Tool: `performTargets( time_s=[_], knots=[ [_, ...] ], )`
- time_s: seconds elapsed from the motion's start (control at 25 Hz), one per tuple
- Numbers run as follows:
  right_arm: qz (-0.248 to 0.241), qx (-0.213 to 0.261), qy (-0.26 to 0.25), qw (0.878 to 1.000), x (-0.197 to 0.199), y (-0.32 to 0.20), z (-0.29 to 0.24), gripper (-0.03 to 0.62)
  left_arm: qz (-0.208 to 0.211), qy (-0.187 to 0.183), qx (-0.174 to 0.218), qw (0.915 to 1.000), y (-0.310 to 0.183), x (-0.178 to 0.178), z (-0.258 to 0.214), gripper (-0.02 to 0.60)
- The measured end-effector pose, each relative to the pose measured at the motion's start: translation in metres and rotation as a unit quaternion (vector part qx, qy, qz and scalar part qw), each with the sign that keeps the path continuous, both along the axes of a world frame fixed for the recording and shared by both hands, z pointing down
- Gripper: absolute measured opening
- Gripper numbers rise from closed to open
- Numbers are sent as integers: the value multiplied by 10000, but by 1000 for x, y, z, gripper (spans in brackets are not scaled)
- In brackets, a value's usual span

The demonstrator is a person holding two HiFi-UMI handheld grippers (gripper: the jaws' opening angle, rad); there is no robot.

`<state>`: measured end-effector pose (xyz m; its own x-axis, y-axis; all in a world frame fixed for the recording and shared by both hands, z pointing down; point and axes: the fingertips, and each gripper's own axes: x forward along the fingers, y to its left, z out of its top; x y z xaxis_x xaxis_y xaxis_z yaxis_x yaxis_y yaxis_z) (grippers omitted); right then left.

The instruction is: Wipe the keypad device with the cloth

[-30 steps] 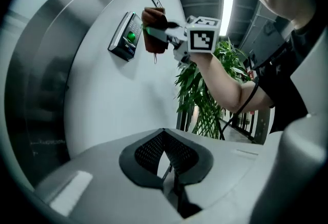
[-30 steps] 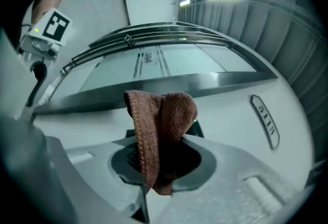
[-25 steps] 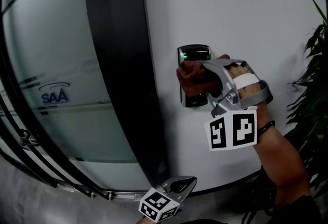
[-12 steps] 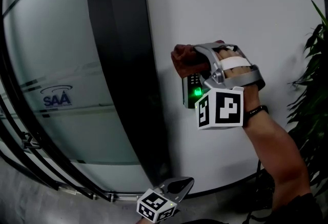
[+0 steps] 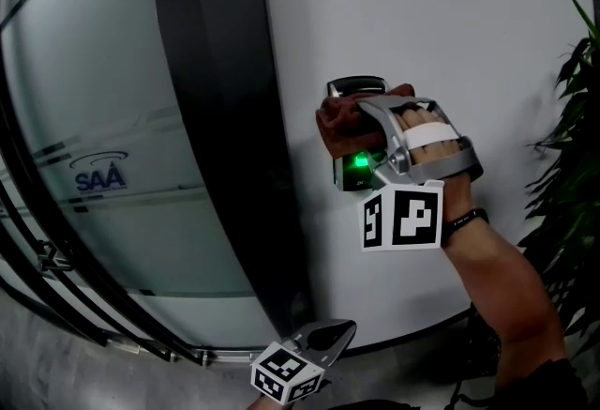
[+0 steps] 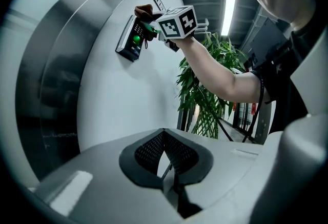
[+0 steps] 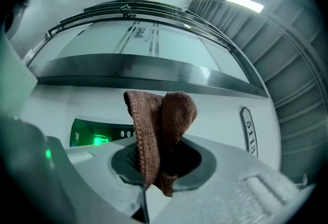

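Right gripper (image 5: pixel 364 117), pinching the brown cloth (image 5: pixel 339 122), is sliding back down off the top of the keypad device (image 5: pixel 353 175) at the wall's (image 5: pixel 422 14) left edge, so wiping is probably mid-stroke; left gripper (image 5: pixel 323 340), jaws pressed together and empty, is hanging low.

Right arm (image 5: pixel 497 277) stretches up and away, right gripper (image 5: pixel 361 120) clamped on a brown cloth (image 5: pixel 337 122). Left gripper (image 5: pixel 330 339) sits low and near, jaws together, empty.
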<state>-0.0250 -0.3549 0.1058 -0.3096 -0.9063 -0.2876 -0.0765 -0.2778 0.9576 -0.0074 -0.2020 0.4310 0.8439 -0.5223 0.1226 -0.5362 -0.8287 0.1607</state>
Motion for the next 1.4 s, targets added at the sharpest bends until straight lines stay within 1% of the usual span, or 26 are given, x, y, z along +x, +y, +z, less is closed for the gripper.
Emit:
performTargets(
  time_s=[0.4, 0.6, 1.16, 1.4],
  knots=[
    [-74, -22, -113, 9999, 2, 0, 20, 54, -85, 61, -82, 9999, 0, -4, 3, 17],
    [-95, -58, -67, 9999, 3, 1, 34, 54, -145, 112, -97, 9998, -3, -8, 2, 17],
    [-91, -259, -131, 9995, 4, 0, 61, 54, -131, 24, -148, 9998, 0, -10, 6, 17],
    [-83, -338, -100, 9993, 5, 0, 72, 54, -189, 37, -125, 9997, -1, -15, 5, 17]
  ],
)
